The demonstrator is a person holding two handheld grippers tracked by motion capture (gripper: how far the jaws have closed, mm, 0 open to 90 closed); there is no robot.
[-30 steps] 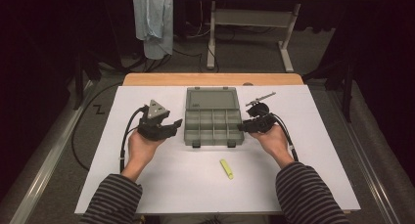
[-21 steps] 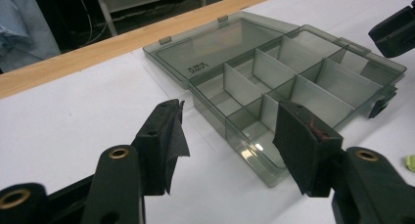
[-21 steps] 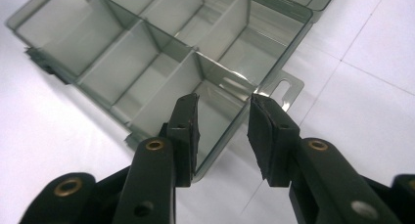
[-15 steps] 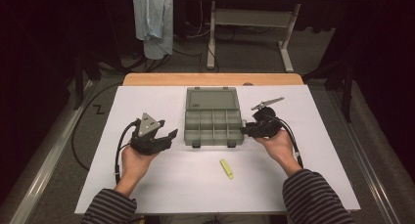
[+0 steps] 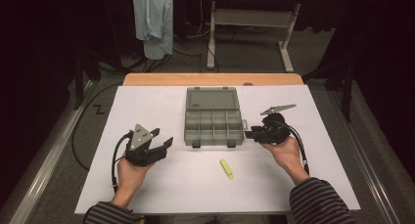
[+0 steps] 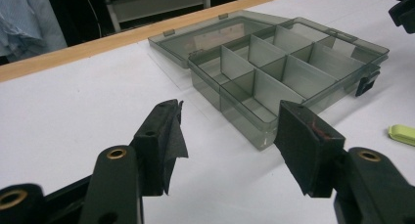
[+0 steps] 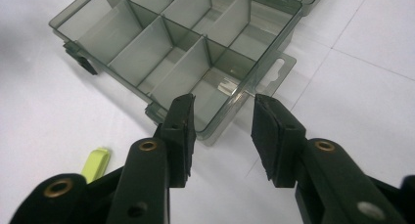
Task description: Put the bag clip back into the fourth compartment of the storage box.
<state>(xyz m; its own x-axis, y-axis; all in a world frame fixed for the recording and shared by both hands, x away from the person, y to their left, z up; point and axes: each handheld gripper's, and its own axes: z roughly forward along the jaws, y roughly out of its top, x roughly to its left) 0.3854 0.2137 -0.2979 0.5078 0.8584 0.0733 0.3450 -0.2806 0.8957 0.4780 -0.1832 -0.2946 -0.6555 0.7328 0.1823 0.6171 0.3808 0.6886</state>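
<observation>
A smoky-grey clear compartment box (image 5: 214,121) lies open in the middle of the white table, lid laid flat behind it, its cells empty. My left gripper (image 5: 162,137) sits to the box's left, open with nothing between its pads (image 6: 227,131); the box (image 6: 274,62) stands a little beyond it. My right gripper (image 5: 249,133) points at the box's right front corner. Its jaws have just been opening and stand open (image 7: 220,119), with the corner wall of the box (image 7: 161,43) ahead of the gap, untouched. A small yellow-green piece (image 5: 226,168) lies in front of the box.
A light blue cloth (image 5: 154,18) hangs behind the table, beside a white desk frame (image 5: 249,18). The table's far edge is a wooden strip (image 5: 210,79). A black cable (image 5: 115,155) loops from the left gripper. The yellow-green piece (image 7: 95,164) lies left of the right jaws.
The left hand has drawn away from the box, leftward and toward the near edge. The right hand has shifted slightly right and nearer, and its jaws stand wider apart.
</observation>
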